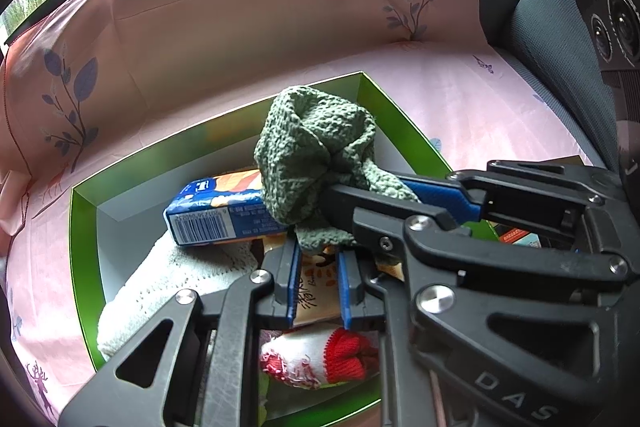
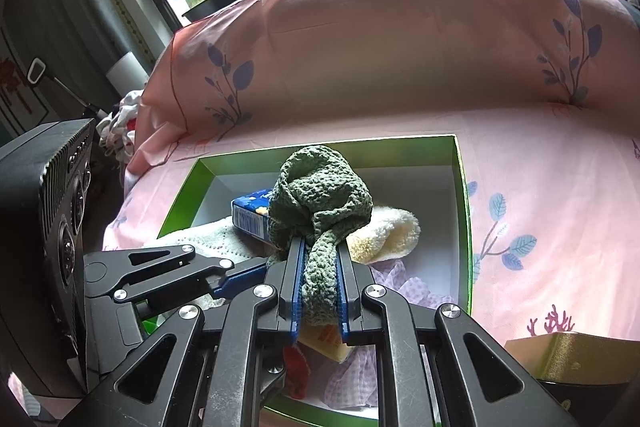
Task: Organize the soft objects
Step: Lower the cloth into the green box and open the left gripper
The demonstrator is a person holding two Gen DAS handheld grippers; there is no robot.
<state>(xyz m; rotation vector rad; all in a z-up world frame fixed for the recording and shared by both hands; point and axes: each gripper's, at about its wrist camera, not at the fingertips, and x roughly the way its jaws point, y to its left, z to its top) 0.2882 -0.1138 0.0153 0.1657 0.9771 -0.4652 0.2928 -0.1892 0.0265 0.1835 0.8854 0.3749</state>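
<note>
Where legible, "DAS" on right gripper (image 1: 332, 201).

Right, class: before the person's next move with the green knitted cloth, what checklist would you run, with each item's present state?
1. Right gripper shut on the green knitted cloth: ok.
2. Left gripper gripping the cloth too: cannot tell; the cloth's edge just reaches its fingertips.
3. Cloth above the green-walled open box: ok.
4. Cloth neatly folded: not ok, bunched.
5. Bare spot in the box: ok, white floor beyond the blue carton.
</note>
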